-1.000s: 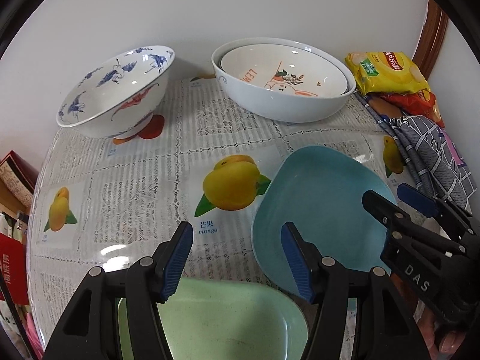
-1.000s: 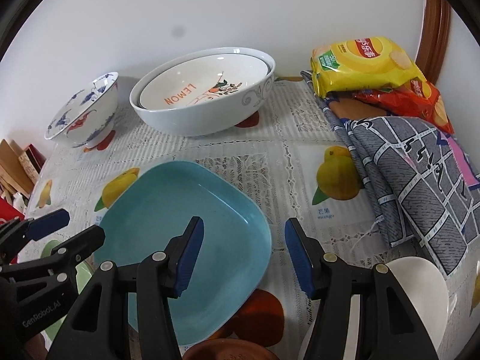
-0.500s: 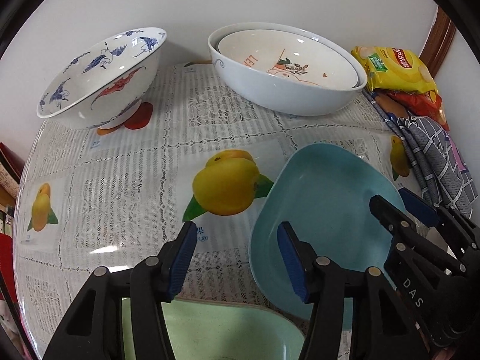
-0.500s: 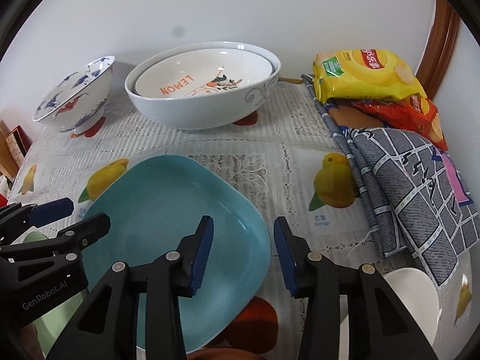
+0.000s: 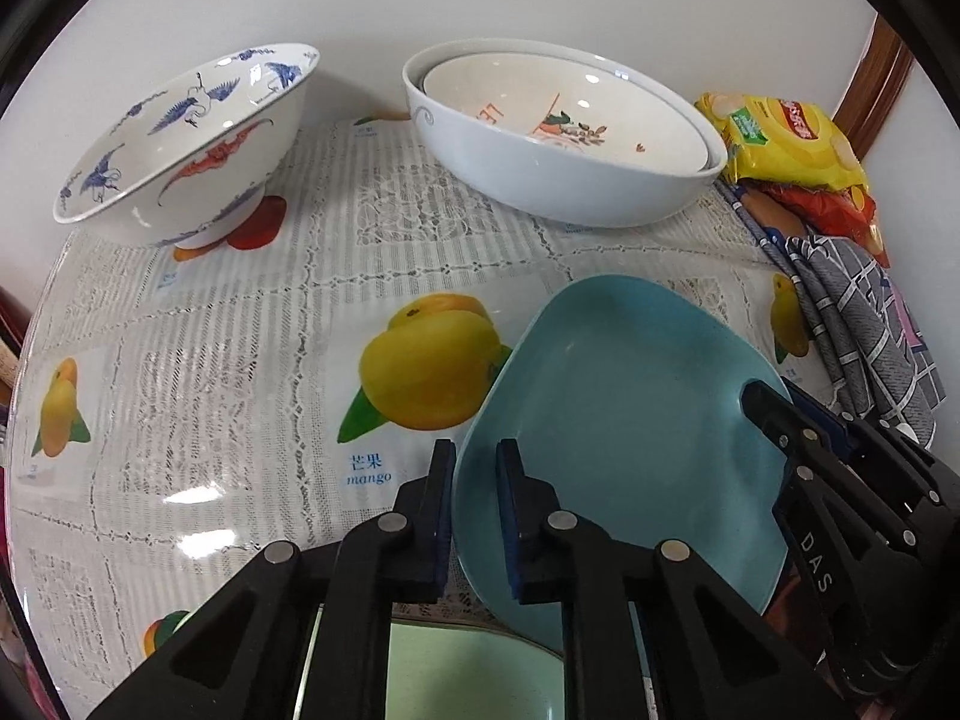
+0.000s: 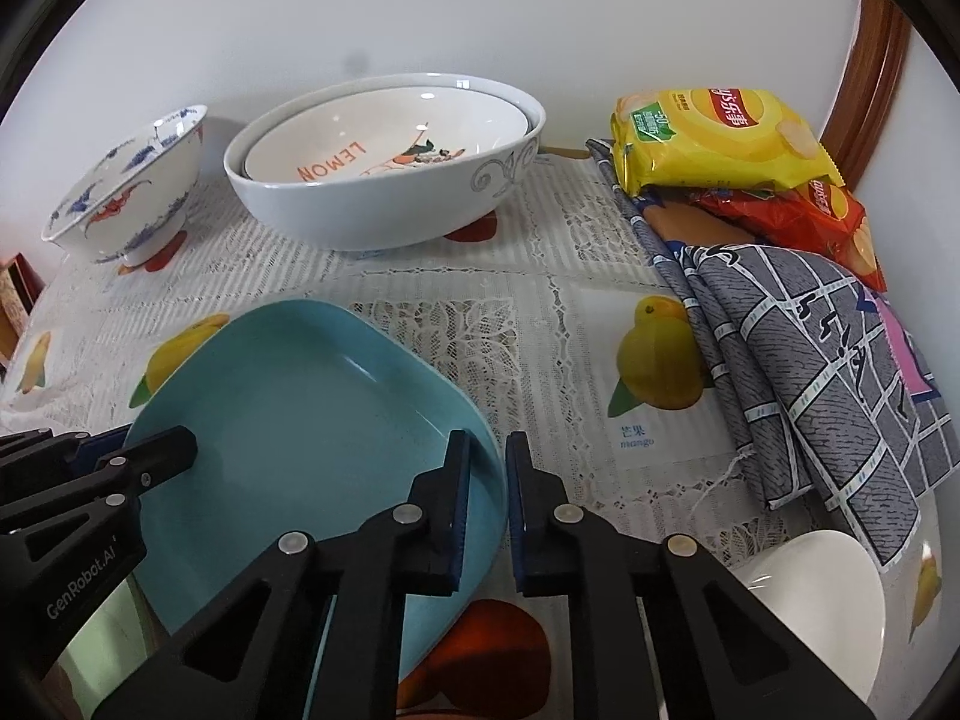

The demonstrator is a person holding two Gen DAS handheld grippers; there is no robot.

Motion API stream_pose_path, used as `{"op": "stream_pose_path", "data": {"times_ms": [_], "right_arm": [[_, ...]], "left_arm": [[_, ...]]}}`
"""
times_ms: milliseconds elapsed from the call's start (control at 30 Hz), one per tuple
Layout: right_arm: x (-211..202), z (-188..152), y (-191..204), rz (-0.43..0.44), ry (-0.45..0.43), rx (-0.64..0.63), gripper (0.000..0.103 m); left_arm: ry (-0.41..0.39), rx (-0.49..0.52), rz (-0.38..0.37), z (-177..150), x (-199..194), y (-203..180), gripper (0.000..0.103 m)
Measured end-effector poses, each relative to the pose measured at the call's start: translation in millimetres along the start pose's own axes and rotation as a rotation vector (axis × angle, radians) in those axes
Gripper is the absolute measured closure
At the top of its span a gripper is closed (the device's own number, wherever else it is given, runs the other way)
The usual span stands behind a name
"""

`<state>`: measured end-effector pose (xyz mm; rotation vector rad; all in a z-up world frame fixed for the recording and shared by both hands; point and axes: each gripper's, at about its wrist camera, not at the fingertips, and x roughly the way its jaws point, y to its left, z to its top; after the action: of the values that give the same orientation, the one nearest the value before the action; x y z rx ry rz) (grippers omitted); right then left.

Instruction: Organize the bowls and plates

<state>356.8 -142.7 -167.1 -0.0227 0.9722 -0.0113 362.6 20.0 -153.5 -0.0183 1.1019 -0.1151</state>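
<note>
On the fruit-print lace tablecloth [image 5: 240,372], the square turquoise plate [image 5: 624,420] sits at centre, its left rim clamped by the left gripper [image 5: 474,480] at six o'clock and its right rim by the right gripper [image 6: 485,468]. Lift both sides level together (the rim looks slippery), toward the pale green plate [image 5: 474,666] at six o'clock below.

blue plate [image 6: 312,408]: smooth, matt, plastic-looking
crane-pattern bowl [image 5: 180,138]: glossy glazed ceramic
large white bowl [image 6: 384,204]: glossy glazed ceramic
bench cover [image 5: 240,360]: shiny clear plastic over lace
chip bag [image 6: 714,138]: glossy foil
grey checked cloth [image 6: 798,372]: woven, matt
</note>
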Motion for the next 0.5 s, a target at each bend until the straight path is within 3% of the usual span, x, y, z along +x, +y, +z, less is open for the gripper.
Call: {"op": "stream_pose_path", "data": {"times_ms": [500], "right_arm": [[-46, 3, -11, 0.108, -0.087, 0.089, 0.092]], "left_arm": [[-0.081, -0.023, 0.002, -5, -53, 4, 0.091]]}}
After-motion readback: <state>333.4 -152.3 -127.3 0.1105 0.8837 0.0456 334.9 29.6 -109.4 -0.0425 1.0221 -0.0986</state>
